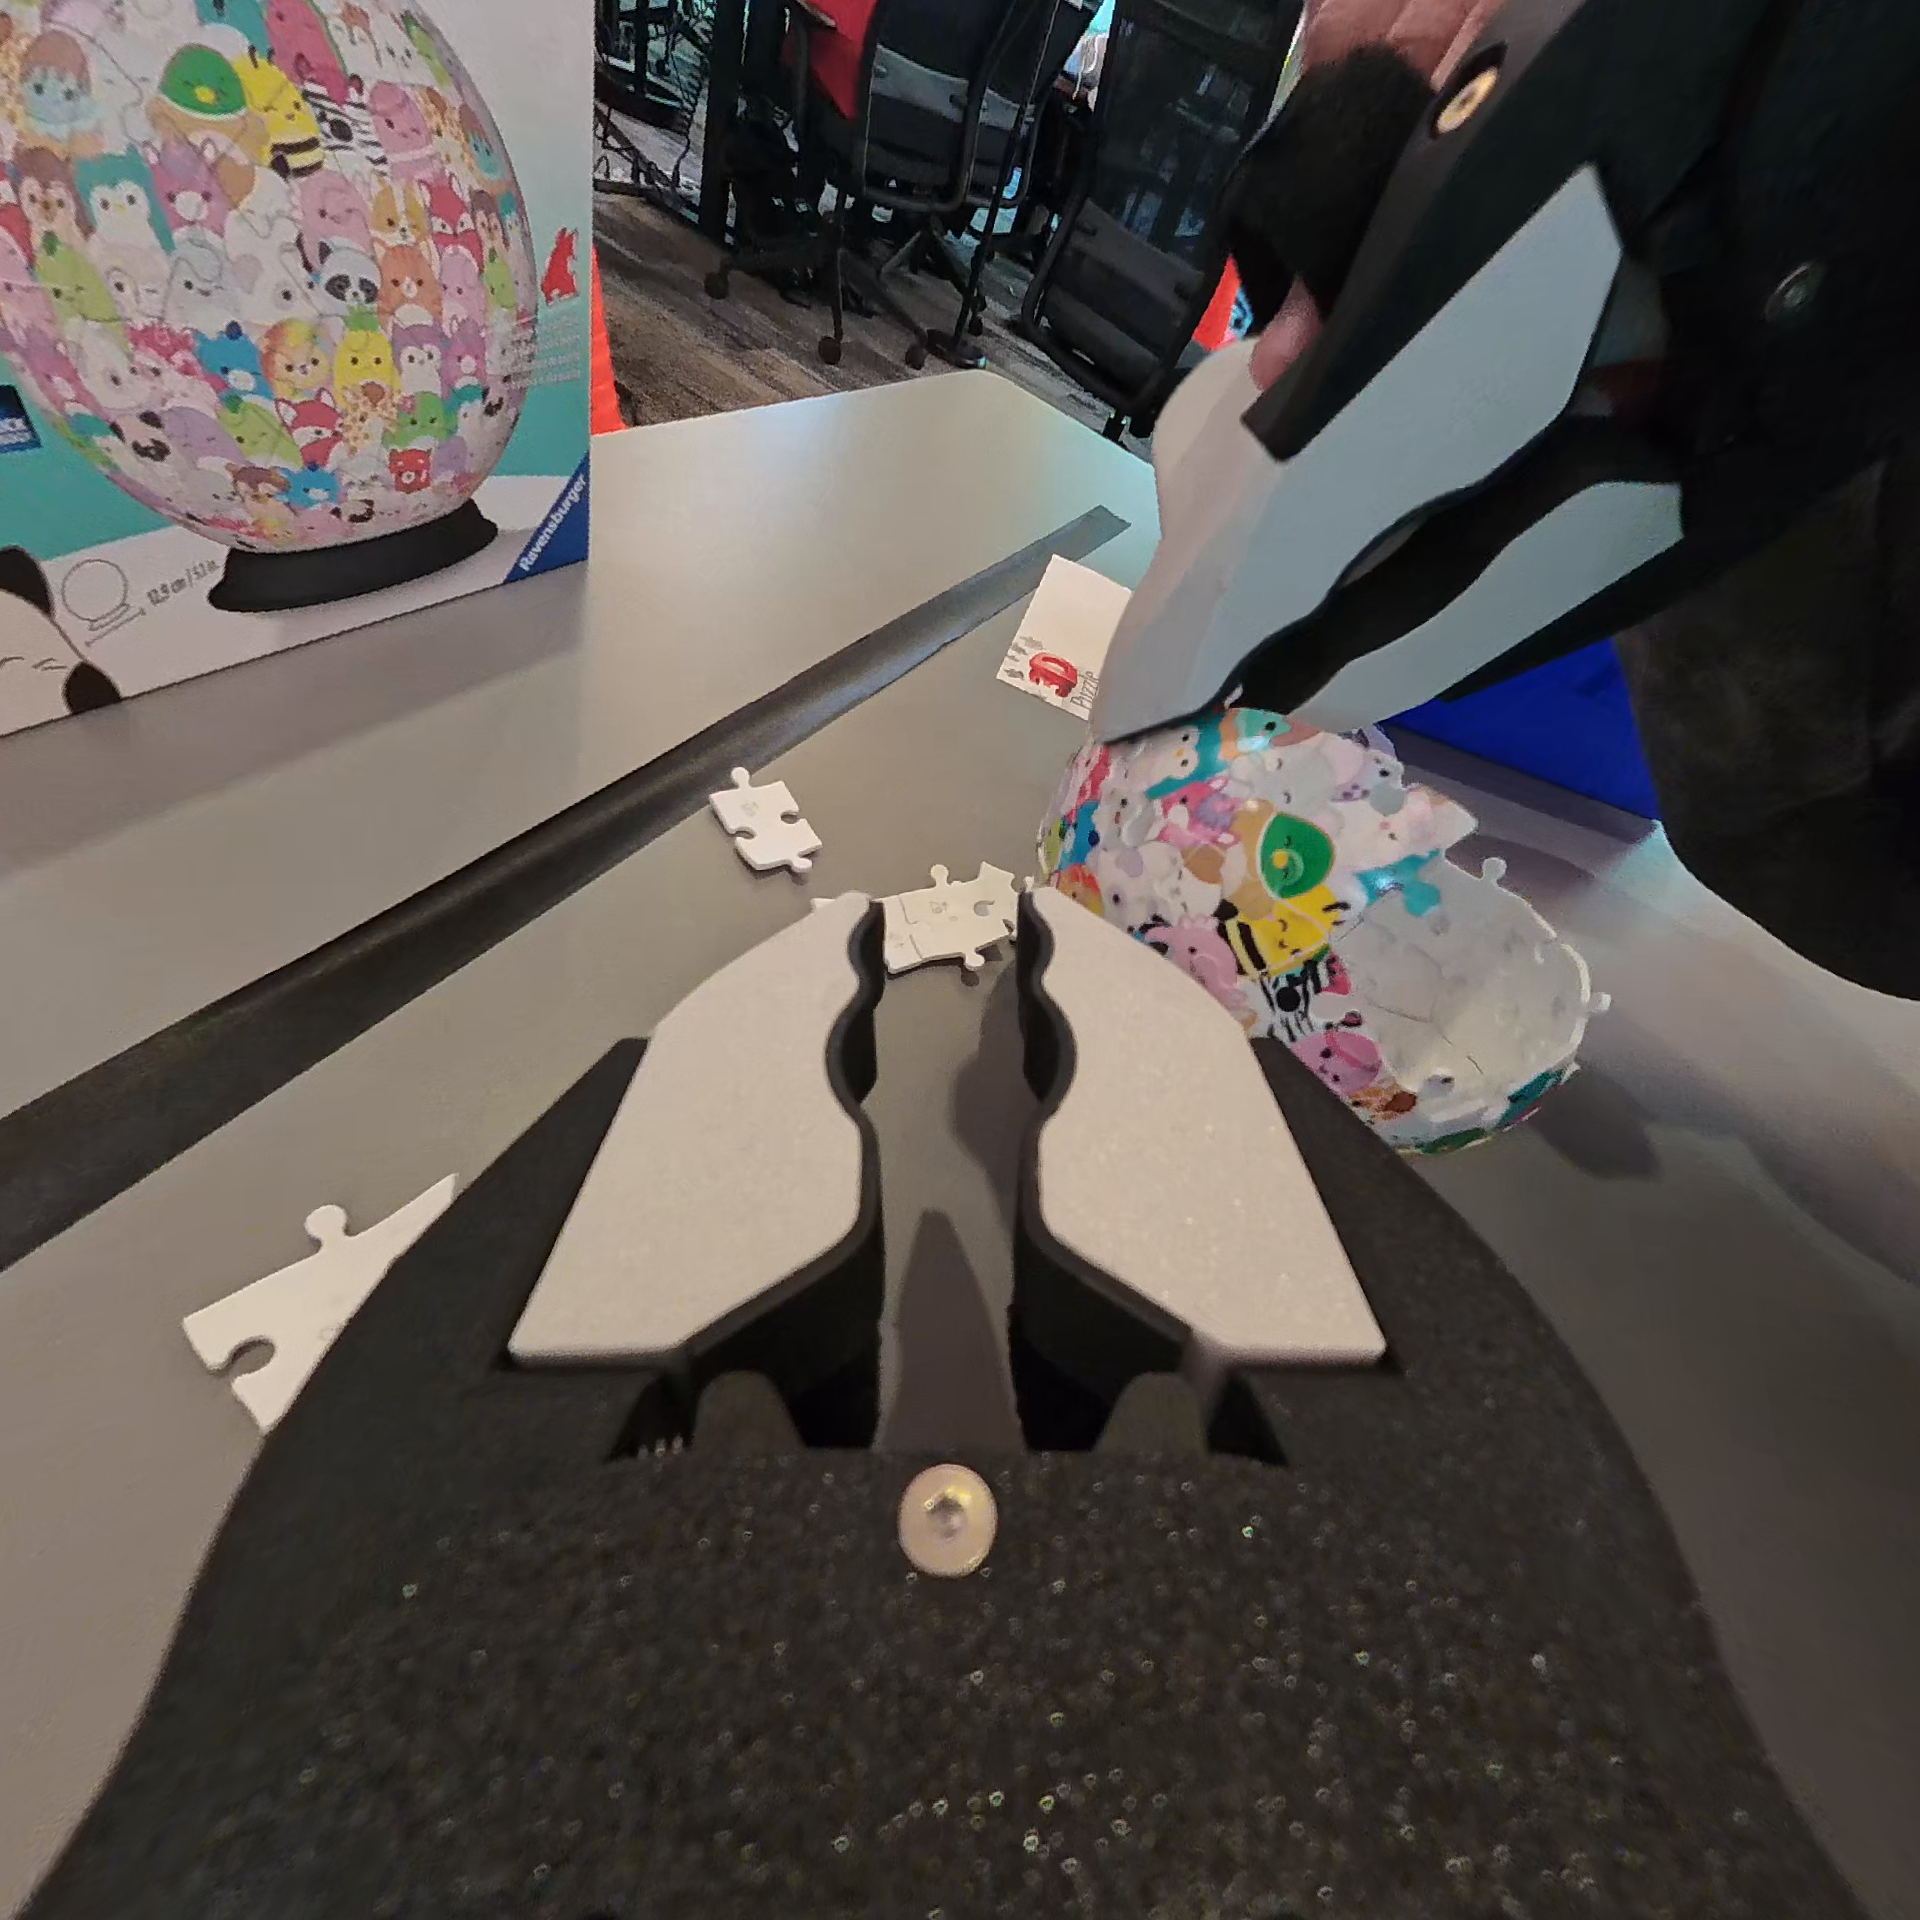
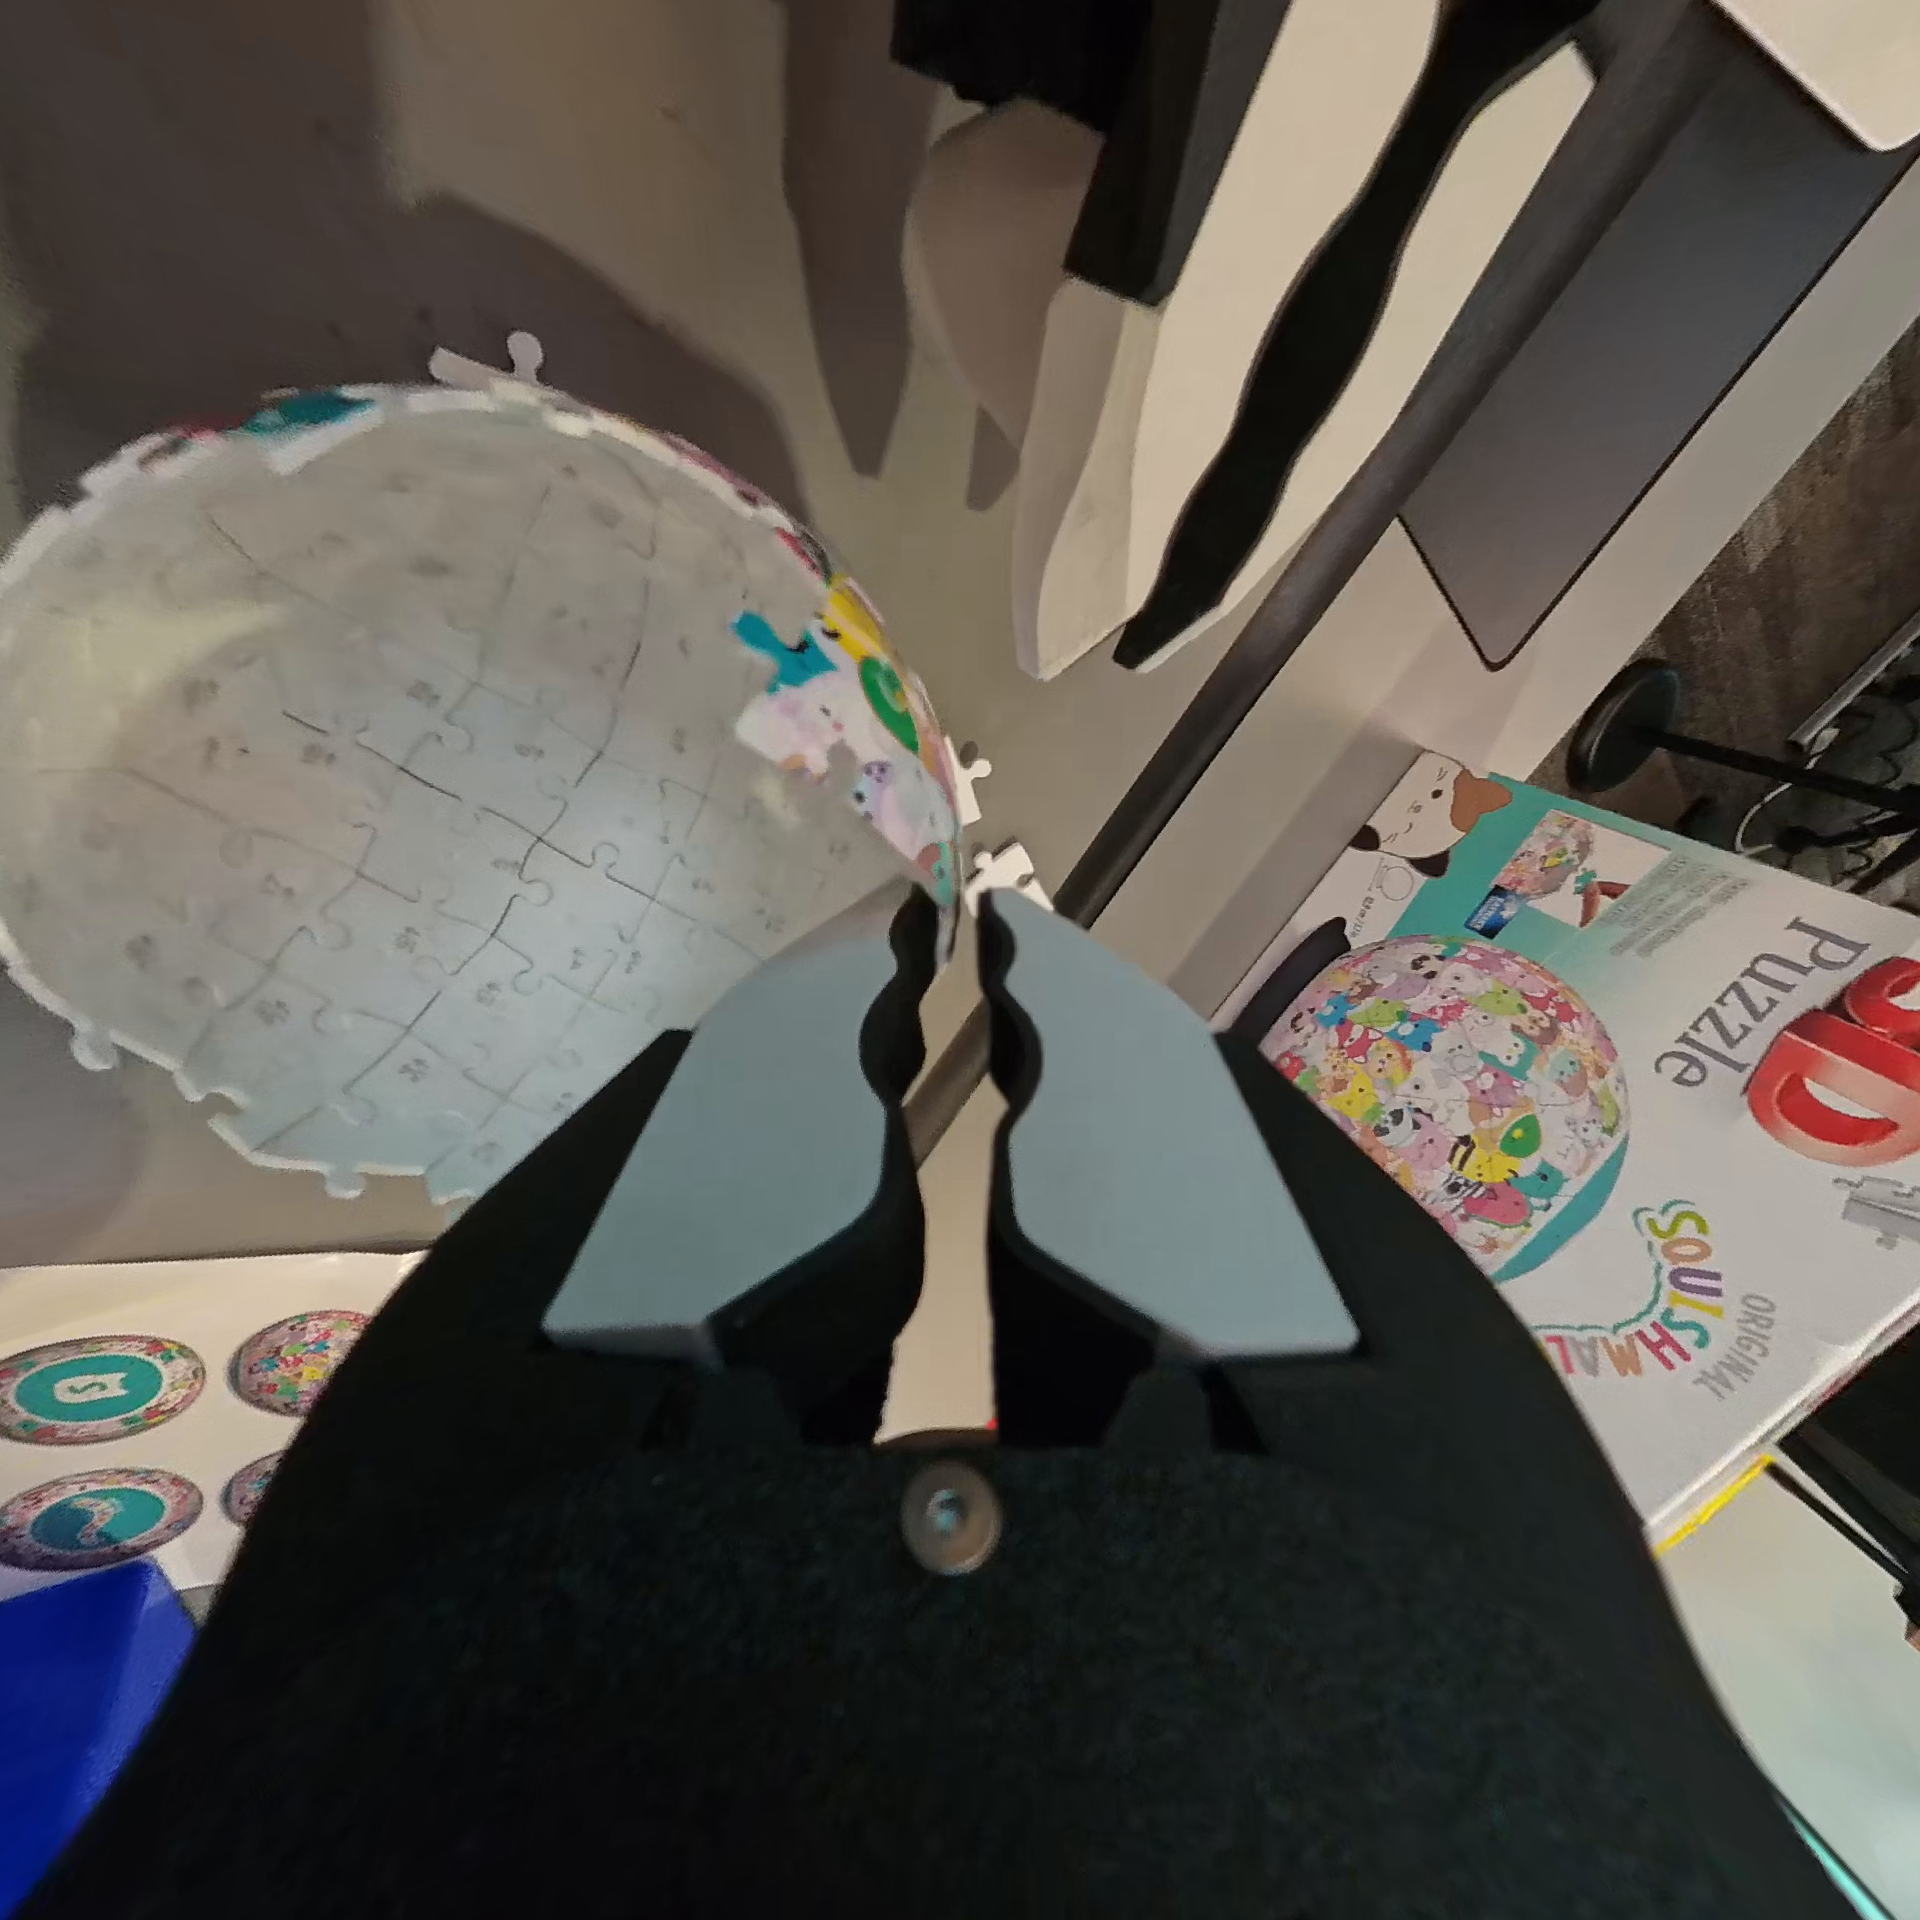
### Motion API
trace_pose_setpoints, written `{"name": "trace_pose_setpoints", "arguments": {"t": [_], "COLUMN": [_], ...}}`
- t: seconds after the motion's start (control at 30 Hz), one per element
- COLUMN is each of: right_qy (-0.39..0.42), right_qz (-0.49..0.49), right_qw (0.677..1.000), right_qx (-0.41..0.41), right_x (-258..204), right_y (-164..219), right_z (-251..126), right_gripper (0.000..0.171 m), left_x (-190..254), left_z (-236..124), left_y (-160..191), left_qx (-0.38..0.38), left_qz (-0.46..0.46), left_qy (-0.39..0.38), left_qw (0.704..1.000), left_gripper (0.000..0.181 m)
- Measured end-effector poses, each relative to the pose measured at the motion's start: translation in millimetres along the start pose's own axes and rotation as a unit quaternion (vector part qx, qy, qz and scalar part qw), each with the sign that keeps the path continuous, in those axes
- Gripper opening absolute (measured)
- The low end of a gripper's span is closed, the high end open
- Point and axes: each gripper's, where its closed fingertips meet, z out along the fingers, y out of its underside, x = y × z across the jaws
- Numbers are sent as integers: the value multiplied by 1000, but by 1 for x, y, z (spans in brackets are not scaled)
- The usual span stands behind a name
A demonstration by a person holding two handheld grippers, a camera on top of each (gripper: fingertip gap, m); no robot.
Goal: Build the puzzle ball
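1. Puzzle ball (image 1: 1320,925), half built, rests on the grey counter (image 1: 582,1018) at the right of my left wrist view, its open, white-lined side turned partly away and its printed shell toward me.
2. My right tool (image 2: 961,909) comes down from above and pinches the top rim of the ball; in its own view the jaws are nearly together on the edge of the shell, though motion blur makes the exact contact hard to judge.
3. My left tool (image 1: 948,914) sits low over the counter, jaws slightly apart with nothing between them, the tips just before a small cluster of joined white pieces (image 1: 951,920).
4. A single loose piece (image 1: 767,821) lies face down a little farther off, and another loose piece (image 1: 301,1309) lies beside the tool's left side.
5. The puzzle box (image 1: 281,312) stands at the far left beyond a dark seam in the counter, and a small leaflet (image 1: 1060,634) lies behind the ball.
6. In the right wrist view the ball's hollow interior (image 2: 395,790) fills the left side.
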Motion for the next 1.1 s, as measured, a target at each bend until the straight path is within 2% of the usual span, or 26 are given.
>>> {"name": "trace_pose_setpoints", "arguments": {"t": [0.1,0.27,0.37,0.8,0.9,1.1], "right_qy": [10,12,6,9,9,-8], "right_qz": [-4,-7,-4,5,1,-11], "right_qw": [1000,1000,1000,1000,1000,1000], "right_qx": [10,10,11,16,19,7], "right_x": [2,2,1,-1,-2,-5], "right_y": [-3,-6,-6,-5,-5,-6], "right_z": [-4,-2,1,2,1,10], "right_gripper": [11,10,3,3,22,24], "left_x": [0,1,1,1,2,2], "left_z": [0,1,1,1,1,1], "left_y": [0,1,1,2,2,2], "left_qx": [-1,-4,-4,-6,-7,-8], "left_qz": [1,0,0,0,-3,-4], "left_qy": [0,2,2,4,7,8], "left_qw": [1000,1000,1000,1000,1000,1000], "left_gripper": [23,23,23,23,23,23]}}
